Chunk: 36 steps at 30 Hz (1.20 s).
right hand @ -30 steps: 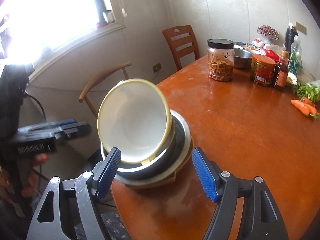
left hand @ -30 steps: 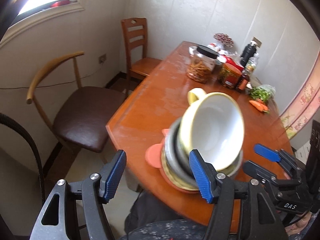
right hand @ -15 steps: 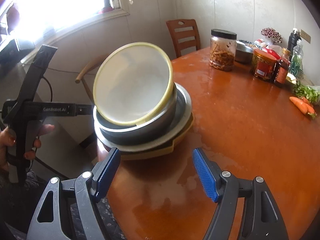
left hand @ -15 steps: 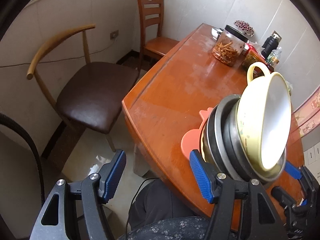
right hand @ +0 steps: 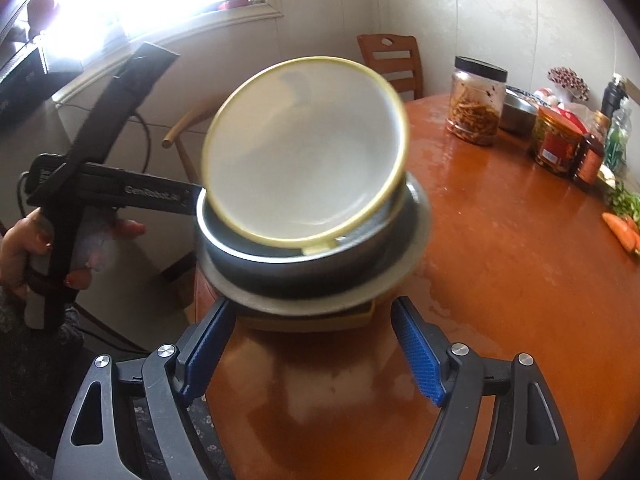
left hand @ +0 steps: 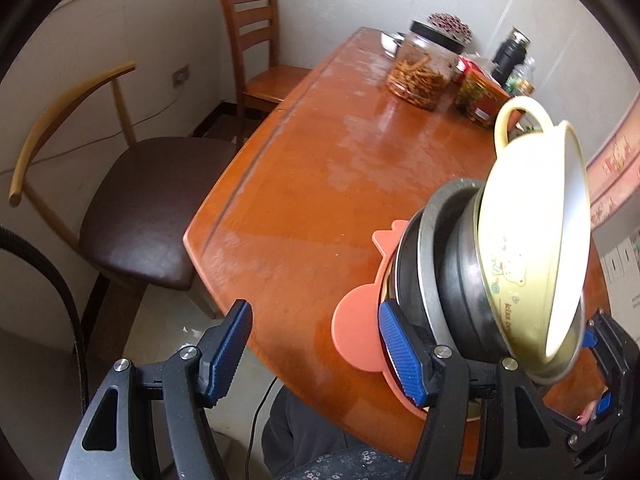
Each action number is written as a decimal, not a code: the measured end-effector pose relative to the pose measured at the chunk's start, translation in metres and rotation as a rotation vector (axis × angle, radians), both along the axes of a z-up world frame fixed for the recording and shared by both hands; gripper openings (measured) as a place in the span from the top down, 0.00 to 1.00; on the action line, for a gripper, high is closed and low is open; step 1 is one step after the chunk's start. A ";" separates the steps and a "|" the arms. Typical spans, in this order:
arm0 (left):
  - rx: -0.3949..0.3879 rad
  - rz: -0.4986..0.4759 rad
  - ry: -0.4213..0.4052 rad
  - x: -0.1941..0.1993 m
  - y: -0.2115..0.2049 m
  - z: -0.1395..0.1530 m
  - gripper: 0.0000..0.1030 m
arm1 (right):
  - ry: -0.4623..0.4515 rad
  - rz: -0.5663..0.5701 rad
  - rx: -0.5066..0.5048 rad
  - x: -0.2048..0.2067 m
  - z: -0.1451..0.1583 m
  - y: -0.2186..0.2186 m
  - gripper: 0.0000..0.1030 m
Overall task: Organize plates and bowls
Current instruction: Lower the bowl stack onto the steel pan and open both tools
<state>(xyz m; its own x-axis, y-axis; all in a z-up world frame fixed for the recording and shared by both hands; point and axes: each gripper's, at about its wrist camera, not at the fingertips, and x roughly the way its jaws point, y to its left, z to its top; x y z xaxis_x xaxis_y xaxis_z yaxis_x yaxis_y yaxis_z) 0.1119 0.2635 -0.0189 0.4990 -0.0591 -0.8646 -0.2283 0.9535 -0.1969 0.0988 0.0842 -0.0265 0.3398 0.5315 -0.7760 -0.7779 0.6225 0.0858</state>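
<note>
A stack of dishes is lifted and tilted over the near edge of the wooden table point(left hand: 320, 168): a yellow-rimmed cream bowl point(right hand: 304, 148) on top, a steel bowl point(right hand: 304, 264) under it, a steel plate point(right hand: 404, 272), a yellowish plate point(right hand: 312, 322) below. In the left wrist view the cream bowl point(left hand: 532, 240) has a loop handle, and an orange plate point(left hand: 356, 336) is at the bottom. My left gripper point(left hand: 316, 344) is open, its right finger against the stack's left edge. My right gripper point(right hand: 312, 356) is open, its fingers either side of the stack's near edge.
At the table's far end stand a snack jar point(right hand: 476, 100), a red-labelled jar point(right hand: 556, 144), bottles, a steel bowl, greens and carrots point(right hand: 620, 232). A brown-seated chair point(left hand: 136, 208) and a wooden chair point(left hand: 256, 48) stand to the left of the table.
The dish stack has risen and tilted more steeply toward the right gripper. The left gripper has moved in closer to the table edge. Both grippers stay open.
</note>
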 end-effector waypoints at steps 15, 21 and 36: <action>0.069 -0.100 -0.008 0.040 -0.041 0.002 0.39 | 0.011 -0.066 -0.009 0.023 -0.009 -0.022 0.20; 0.074 -0.139 -0.012 0.057 -0.071 0.002 0.41 | -0.003 -0.103 -0.009 0.032 -0.007 -0.046 0.20; 0.083 -0.298 -0.004 0.097 -0.188 0.001 0.41 | -0.029 -0.264 0.034 0.034 0.002 -0.163 0.20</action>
